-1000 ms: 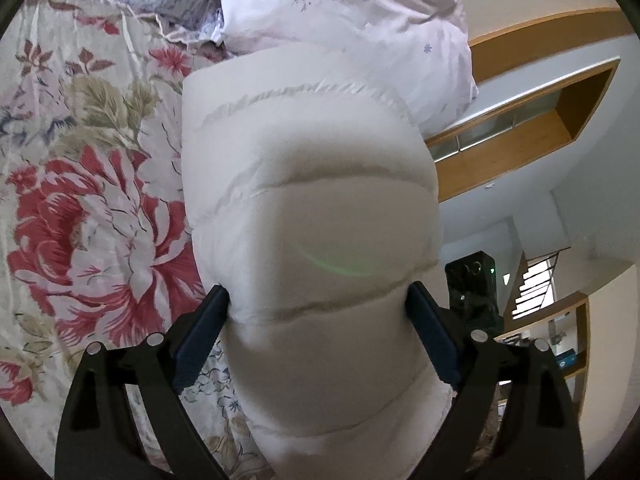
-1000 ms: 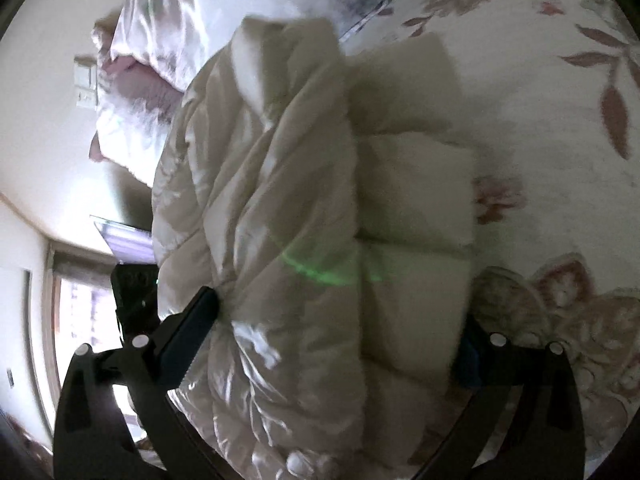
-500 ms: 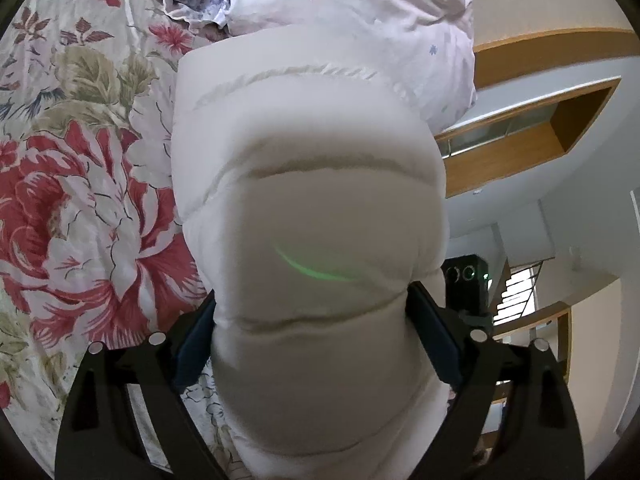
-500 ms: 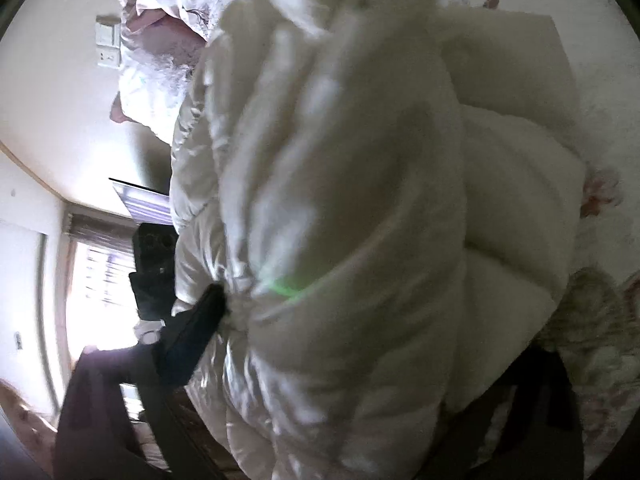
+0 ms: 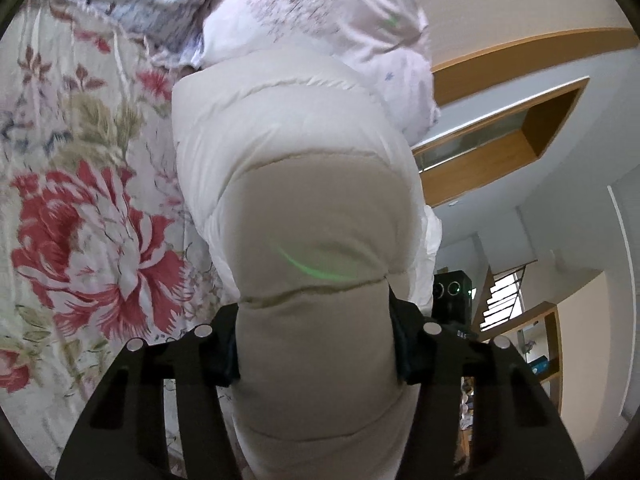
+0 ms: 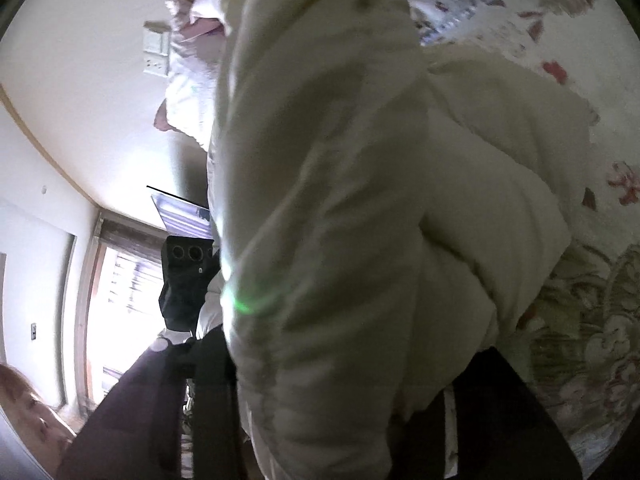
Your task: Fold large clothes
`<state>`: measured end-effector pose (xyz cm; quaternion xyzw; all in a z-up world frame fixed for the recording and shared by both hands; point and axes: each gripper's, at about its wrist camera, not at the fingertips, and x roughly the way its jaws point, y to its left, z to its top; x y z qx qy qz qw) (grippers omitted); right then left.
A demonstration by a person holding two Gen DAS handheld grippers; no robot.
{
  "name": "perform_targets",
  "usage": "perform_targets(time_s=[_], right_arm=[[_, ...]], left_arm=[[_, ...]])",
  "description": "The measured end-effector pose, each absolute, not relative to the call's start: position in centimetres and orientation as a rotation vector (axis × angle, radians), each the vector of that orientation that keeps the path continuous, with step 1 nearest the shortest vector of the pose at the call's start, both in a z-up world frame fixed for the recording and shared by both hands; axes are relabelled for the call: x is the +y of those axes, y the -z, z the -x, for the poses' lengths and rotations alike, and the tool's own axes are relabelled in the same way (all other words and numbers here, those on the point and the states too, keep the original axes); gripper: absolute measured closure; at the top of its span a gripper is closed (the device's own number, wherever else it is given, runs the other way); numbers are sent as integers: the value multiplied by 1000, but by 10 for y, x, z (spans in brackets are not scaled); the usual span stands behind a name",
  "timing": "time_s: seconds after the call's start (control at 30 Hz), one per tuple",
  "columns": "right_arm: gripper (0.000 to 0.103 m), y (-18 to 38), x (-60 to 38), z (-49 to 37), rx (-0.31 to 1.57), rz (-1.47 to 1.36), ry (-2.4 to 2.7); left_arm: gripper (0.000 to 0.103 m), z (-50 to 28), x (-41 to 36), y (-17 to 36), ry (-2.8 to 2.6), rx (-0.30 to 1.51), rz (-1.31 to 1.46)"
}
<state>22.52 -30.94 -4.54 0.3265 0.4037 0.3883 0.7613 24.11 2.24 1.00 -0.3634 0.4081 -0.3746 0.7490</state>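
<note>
A white quilted puffer jacket (image 5: 296, 184) fills the middle of the left wrist view, lifted above the floral bedspread (image 5: 80, 208). My left gripper (image 5: 314, 344) is shut on a thick padded section of it, one finger on each side. In the right wrist view the same jacket (image 6: 360, 200) bulges close to the camera. My right gripper (image 6: 344, 364) is shut on a bunched fold; its fingertips are mostly buried in the fabric.
Pink and floral pillows (image 5: 320, 12) lie at the bed's head behind the jacket. A black camera unit (image 5: 452, 292) stands beyond the bed; it also shows in the right wrist view (image 6: 184, 276). A window (image 6: 116, 300) and wall socket (image 6: 156, 52) are at left.
Both grippers have closed in tighter on the jacket and lifted it. The jacket has bunched up and come much closer to the right camera, hiding the right fingers.
</note>
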Motion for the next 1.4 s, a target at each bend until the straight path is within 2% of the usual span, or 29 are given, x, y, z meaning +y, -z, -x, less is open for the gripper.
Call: perform_targets(time_s=[0.33,0.6,0.97,1.27,1.4], right_arm=[[66,4,-254,-239,798,-621,-897],[67,19,-204,-285,852,-602,-887],[66,37,-181,-317,855,-605,-807],[51,62,-183,-318,962,-658,-745],[29,38,-168,-311,935,-536,-650]], left_arm=[[47,-238,76,-41,749,763,767],[47,-259,120,-26,605,790,732],[47,-297,141,0,535,827,656],[42,-306,139,21,475,891,599],[39,-299,136,8,440,864,539]])
